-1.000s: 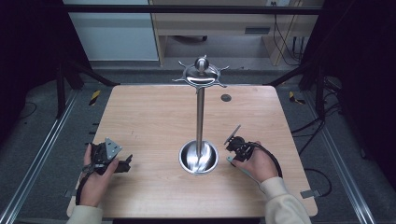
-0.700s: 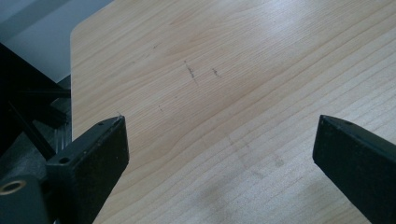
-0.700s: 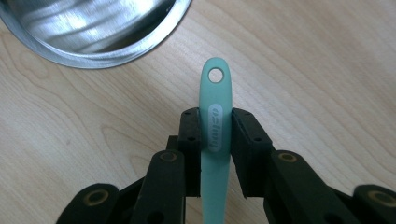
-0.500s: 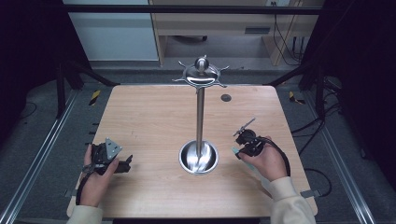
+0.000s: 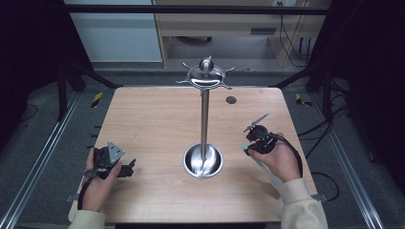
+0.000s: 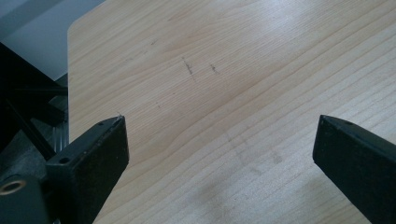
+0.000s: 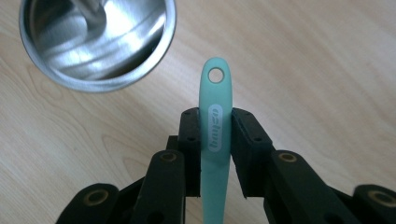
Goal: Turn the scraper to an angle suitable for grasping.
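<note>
A steel stand rises from the table's middle: a round dish base (image 5: 203,161), a thin pole (image 5: 204,119) and a cap ringed with hooks (image 5: 205,76). My right gripper (image 5: 258,139) hovers to the right of the base, shut on a teal utensil handle (image 5: 244,146). In the right gripper view the handle (image 7: 215,107) stands clamped between the jaws (image 7: 215,135), its hanging hole clear above them, with the dish base (image 7: 98,42) at upper left. My left gripper (image 5: 127,168) rests low at the front left, open. Between its jaws (image 6: 219,149) there is bare wood.
A small dark round disc (image 5: 231,99) lies on the wooden table (image 5: 153,119) near the far right. Metal frame rails (image 5: 43,157) run along both sides, and cables trail on the floor at the right.
My right gripper has risen and drifted right, away from the dish base, carrying the teal handle. The left gripper has stayed put.
</note>
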Demonstrator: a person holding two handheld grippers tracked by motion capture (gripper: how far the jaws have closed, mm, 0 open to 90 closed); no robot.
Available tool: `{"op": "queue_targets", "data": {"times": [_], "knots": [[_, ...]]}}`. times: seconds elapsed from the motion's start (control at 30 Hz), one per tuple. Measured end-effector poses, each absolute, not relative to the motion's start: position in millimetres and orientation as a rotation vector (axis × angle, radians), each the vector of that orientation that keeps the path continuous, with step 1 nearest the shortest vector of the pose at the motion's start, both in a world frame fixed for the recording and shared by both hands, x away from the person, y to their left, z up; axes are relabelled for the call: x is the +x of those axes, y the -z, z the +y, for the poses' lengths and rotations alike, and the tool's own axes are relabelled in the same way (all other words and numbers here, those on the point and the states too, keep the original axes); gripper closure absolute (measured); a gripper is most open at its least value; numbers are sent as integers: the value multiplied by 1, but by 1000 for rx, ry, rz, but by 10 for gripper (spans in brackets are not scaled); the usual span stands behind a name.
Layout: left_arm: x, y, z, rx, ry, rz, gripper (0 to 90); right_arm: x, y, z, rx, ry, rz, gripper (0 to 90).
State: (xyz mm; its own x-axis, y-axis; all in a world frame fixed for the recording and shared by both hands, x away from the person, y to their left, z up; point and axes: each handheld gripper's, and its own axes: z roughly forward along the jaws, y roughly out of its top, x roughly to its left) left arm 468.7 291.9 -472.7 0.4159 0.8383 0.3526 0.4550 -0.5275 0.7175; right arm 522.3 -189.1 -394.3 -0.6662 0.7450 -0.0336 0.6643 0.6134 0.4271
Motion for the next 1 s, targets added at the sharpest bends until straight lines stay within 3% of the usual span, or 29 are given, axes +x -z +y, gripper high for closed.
{"op": "queue_targets", "data": {"times": [0.2,1.0], "knots": [[468,473,292,2159,-966,1090,33,533,370,-184,1150,-645,2584,745],[469,470,289,2159,-981,1069,33,521,354,-187,1084,-843,2519,744]]}}
